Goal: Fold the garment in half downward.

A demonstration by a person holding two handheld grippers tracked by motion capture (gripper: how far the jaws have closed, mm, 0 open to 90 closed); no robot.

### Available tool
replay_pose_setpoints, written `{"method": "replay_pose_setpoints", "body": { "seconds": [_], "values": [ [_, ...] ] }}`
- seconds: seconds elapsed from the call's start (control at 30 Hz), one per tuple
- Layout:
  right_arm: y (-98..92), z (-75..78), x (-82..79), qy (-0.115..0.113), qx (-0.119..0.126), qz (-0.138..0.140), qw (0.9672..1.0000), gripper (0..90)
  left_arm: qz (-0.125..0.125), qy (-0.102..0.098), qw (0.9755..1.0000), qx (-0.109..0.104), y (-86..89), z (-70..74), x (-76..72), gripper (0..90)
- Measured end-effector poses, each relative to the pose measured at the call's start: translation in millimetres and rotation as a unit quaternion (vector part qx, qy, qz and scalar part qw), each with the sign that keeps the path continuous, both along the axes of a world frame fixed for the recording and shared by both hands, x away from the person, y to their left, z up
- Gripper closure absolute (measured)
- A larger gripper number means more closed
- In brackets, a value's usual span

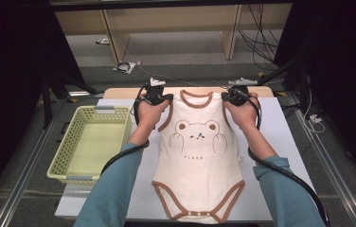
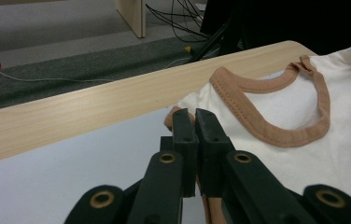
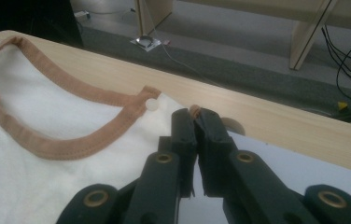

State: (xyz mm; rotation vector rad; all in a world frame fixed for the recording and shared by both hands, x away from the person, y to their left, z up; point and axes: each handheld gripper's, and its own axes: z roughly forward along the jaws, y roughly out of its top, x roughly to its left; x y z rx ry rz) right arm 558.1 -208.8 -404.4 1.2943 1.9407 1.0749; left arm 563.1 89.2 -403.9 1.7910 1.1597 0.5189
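— Cream cloth, brown trim: what lies there from above?
— A bodysuit [image 1: 198, 156] flat on the table [image 1: 280, 123], neck away from the person, a basket [image 1: 93, 144] to its left.
— And the left gripper's own view?
— The left gripper [image 2: 194, 116] is clenched on the shoulder edge.
— The right gripper view?
— The right gripper [image 3: 193, 115] pinches the other shoulder, just beside a white snap [image 3: 151, 104].

The baby bodysuit [image 1: 199, 161] is matt cream cloth with stitched brown ribbed trim. The table edge [image 2: 94, 109] is pale wood-grain with a smooth finish; the mat [image 1: 280, 123] on it is smooth, matt white. The basket [image 1: 67, 156] is perforated yellow-green plastic.
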Motion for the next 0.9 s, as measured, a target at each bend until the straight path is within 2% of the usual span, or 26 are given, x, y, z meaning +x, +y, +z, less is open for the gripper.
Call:
{"method": "replay_pose_setpoints", "body": {
  "seconds": [0.17, 0.33, 0.67, 0.9],
  "values": [
    [1.1, 1.6, -0.8, -0.002, -0.005, -0.001, 1.0000, 86.1, -0.007, -0.012, 0.9999, 0.004, 0.4, 1.4, -1.4, 87.5],
    [0.2, 3.4, -0.6, -0.005, -0.009, 0.000, 1.0000, 86.1, -0.006, -0.013, 0.9999, 0.001, 0.2, 6.0, -1.8, 87.4],
    [-2.7, 9.4, -1.1, -0.015, 0.001, -0.005, 0.9999, 86.0, -0.005, -0.017, 0.9998, -0.004, -1.5, 8.5, 0.3, 87.5],
    [-3.0, 10.4, -2.1, -0.017, 0.003, -0.007, 0.9998, 86.0, -0.006, -0.018, 0.9998, 0.001, -1.9, 9.5, -0.4, 87.6]
  ]
}}
